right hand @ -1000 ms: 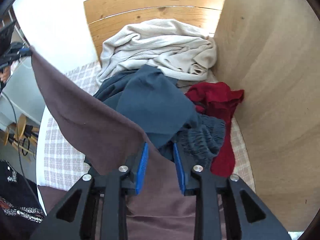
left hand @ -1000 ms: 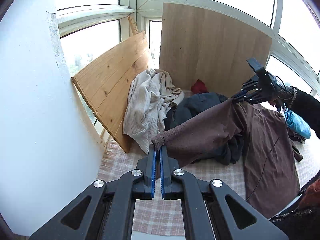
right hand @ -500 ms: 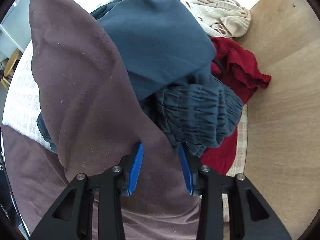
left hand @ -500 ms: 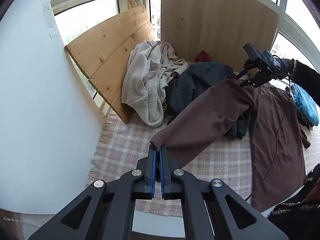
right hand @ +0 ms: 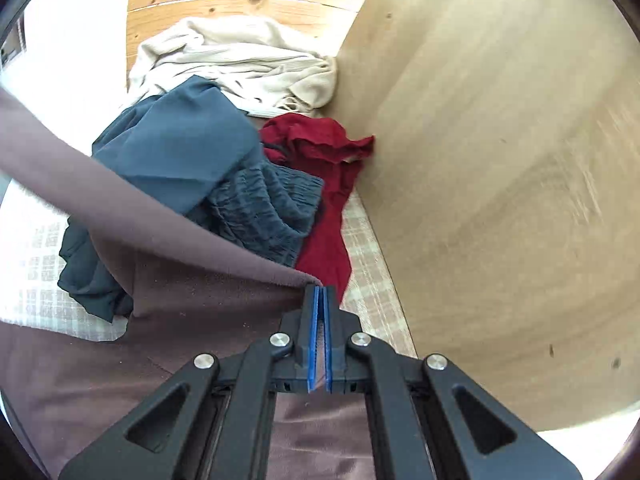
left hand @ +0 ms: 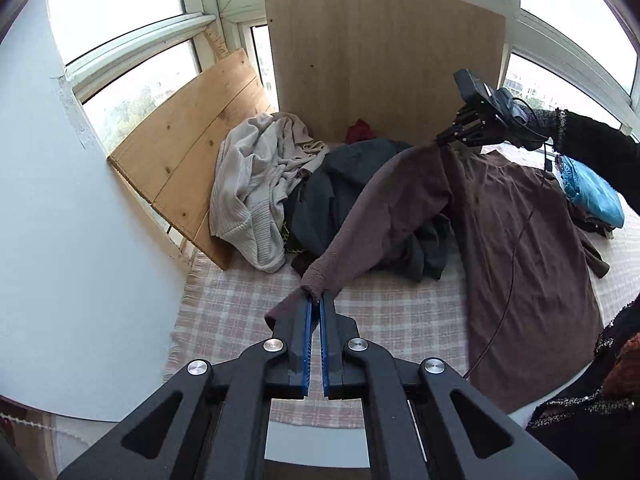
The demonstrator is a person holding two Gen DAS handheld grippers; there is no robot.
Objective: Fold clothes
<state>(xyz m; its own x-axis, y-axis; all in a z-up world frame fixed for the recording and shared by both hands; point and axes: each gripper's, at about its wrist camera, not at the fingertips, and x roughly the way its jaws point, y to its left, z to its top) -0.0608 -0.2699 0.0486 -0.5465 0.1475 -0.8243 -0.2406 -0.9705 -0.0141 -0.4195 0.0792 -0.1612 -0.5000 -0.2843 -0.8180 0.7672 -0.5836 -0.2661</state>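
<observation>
Left wrist view: we log the left gripper [left hand: 316,304] clenched on the ribbed cuff of the brown fleece top [left hand: 520,216], sleeve stretched taut above the checked cloth [left hand: 384,308]. Right gripper [right hand: 321,294], gaping half a second ago, is now clamped on the shoulder fold. Behind: cream ribbed knit [left hand: 256,184], slate-blue garment [right hand: 180,148], red garment [right hand: 320,148], wooden boards [left hand: 384,60].

Clothes heap against the boards

A cream knitted sweater [left hand: 256,184] lies left of dark blue trousers [left hand: 340,200]; a red garment [right hand: 324,184] lies behind, against the tall wooden board [left hand: 384,64].
</observation>
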